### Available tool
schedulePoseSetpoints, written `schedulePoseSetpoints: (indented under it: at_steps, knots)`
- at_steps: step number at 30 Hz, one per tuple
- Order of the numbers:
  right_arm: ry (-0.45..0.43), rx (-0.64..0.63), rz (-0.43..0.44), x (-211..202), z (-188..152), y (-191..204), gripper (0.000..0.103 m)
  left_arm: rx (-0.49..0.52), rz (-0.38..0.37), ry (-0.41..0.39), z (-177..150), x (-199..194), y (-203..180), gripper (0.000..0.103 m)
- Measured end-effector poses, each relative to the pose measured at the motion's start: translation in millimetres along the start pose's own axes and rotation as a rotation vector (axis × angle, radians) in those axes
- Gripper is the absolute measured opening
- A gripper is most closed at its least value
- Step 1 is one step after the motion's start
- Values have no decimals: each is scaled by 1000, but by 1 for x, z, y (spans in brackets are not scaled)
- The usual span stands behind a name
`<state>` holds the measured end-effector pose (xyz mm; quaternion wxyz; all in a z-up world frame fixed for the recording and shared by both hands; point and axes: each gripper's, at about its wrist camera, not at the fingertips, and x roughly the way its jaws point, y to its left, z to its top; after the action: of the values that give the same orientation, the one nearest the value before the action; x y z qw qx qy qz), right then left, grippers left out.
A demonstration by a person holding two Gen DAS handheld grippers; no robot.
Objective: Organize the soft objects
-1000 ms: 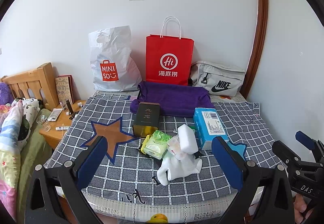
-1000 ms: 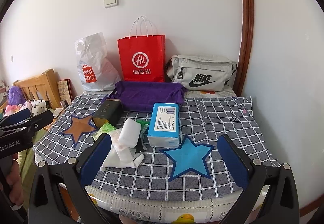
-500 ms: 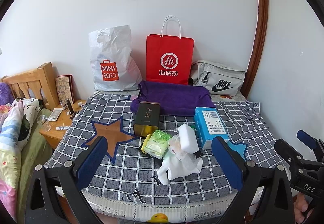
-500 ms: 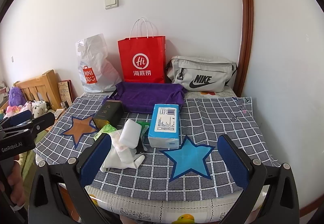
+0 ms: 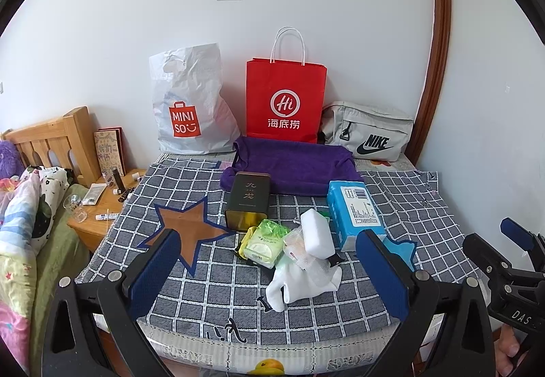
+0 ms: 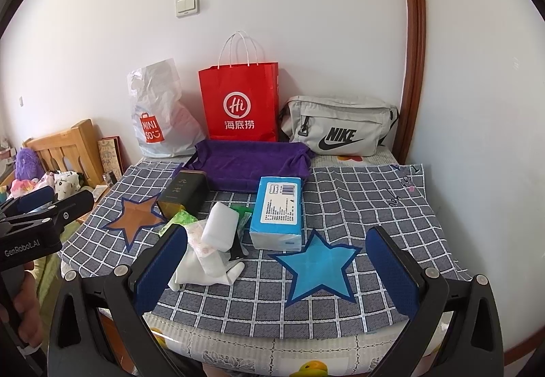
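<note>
Along the near edge of the checked cloth (image 5: 211,288), both grippers hovered clear of the pile. The left gripper (image 5: 269,271) had its jaws spread wide and empty, likely framing the white sock (image 5: 299,281) and the white sponge (image 5: 318,234) resting on it. The right gripper (image 6: 276,271), equally wide and empty, faced the blue tissue pack (image 6: 277,211) just beside that heap. The purple towel (image 5: 293,169) lay flat behind, perhaps as the sorting spot. Compared with a second earlier, almost nothing had shifted; both grippers had only drifted slightly.
</note>
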<state>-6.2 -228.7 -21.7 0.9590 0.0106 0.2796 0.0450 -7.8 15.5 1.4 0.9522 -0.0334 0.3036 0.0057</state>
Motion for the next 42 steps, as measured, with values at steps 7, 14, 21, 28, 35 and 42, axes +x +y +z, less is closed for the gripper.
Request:
schedulePoseSetpoints:
  at_steps: [7,14,21,28,35,42]
  knots:
    - [0,-2,-1,0,1,2,103,0,2,0,0,0,0,103]
    - [-1,-4,4,0,2,4,103,1,2,0,1,0,0,103]
    - [-2,-8,6,0,0,6,103,1,4,2,1,-1,0,103]
    - [3,-8,14,2,-3,5,103,2,2,5,1,-1,1,103]
    - [8,-2,17,8,-6,4,103,6,1,19,0,7,-2,103]
    - [10,-11,38,27,-12,6,103,10,5,70,-4,36,0,103]
